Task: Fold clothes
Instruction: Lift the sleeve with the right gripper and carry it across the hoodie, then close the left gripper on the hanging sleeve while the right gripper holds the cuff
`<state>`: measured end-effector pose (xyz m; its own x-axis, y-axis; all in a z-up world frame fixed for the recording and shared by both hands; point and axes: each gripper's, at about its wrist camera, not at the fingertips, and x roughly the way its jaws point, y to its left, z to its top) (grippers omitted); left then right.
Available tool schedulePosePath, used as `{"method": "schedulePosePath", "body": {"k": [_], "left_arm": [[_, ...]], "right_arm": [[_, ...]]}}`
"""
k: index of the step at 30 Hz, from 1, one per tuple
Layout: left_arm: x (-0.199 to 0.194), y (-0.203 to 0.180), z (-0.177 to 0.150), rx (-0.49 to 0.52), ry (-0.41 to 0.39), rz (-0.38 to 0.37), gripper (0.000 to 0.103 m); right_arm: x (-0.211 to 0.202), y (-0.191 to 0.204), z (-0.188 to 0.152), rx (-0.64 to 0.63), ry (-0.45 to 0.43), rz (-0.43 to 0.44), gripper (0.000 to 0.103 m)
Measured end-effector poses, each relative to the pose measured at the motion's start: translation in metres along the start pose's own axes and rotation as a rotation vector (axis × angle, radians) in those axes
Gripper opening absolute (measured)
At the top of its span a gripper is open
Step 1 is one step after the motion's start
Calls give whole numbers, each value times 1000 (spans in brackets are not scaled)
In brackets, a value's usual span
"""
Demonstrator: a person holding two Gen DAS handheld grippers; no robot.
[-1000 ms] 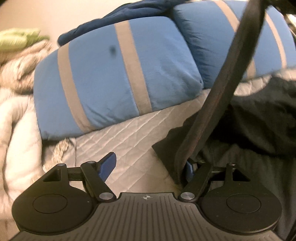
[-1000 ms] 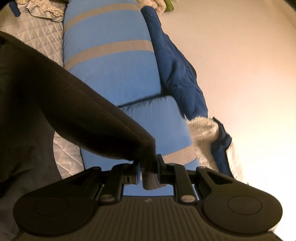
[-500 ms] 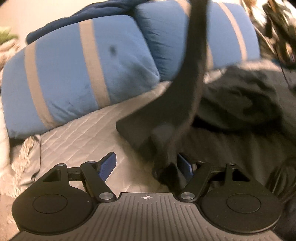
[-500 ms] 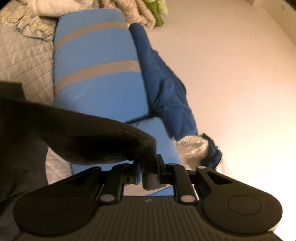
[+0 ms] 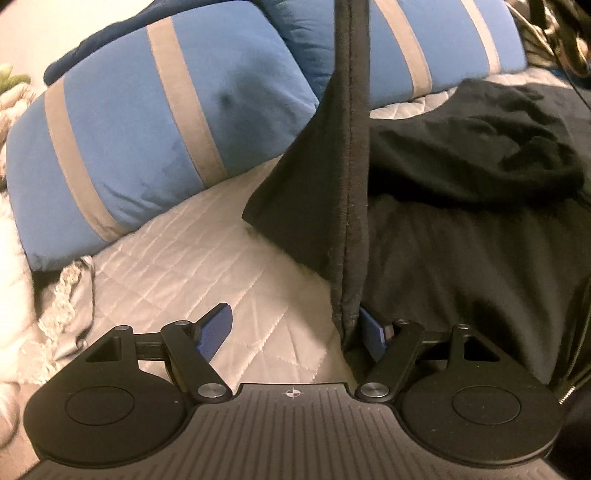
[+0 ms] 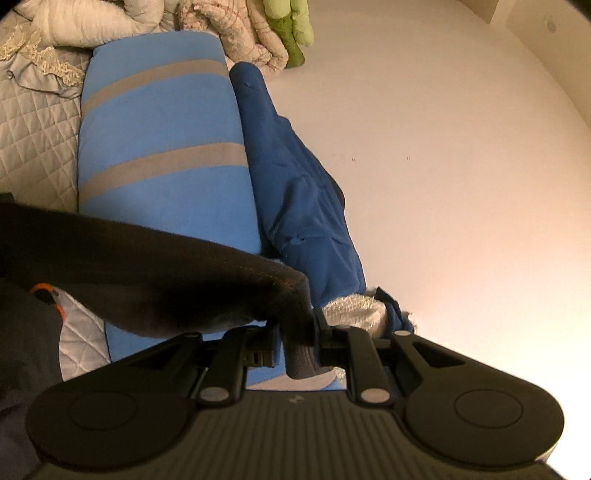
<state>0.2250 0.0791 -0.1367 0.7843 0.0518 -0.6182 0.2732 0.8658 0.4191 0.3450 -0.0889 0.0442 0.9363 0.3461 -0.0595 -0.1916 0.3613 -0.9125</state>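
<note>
A black garment (image 5: 480,158) lies crumpled on the quilted bed at the right of the left wrist view. Its sleeve (image 5: 351,147) is pulled taut and runs straight up from beside the right finger pad (image 5: 373,334). My left gripper (image 5: 294,313) is open, with only the sleeve's lower end brushing that pad. In the right wrist view my right gripper (image 6: 295,332) is shut on the sleeve's grey-edged cuff (image 6: 299,354), held above the pillows. The dark sleeve (image 6: 147,273) stretches away to the left.
Two blue pillows with grey stripes (image 5: 159,122) (image 6: 162,155) lie along the head of the grey quilted bedspread (image 5: 207,266). A dark blue garment (image 6: 299,195) lies against the wall. Cream blankets (image 6: 74,26) and a green soft toy (image 6: 291,29) sit further off.
The taut sleeve has swung from a slant to upright in the left wrist view. My right gripper has carried the cuff along the pillows. The left jaws stay apart.
</note>
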Motion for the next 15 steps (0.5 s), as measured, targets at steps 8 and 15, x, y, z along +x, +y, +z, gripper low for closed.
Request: {"method": "schedulePosePath", "body": {"k": [8,15], "left_arm": [[-9,-6,19,0,-77,-74,69],[-2,-5,31,-32,-47,-86,12]], "right_arm": [[2,-3,13,22,-32,-2,16],[9,3,-10,-14,14,19,16]]}}
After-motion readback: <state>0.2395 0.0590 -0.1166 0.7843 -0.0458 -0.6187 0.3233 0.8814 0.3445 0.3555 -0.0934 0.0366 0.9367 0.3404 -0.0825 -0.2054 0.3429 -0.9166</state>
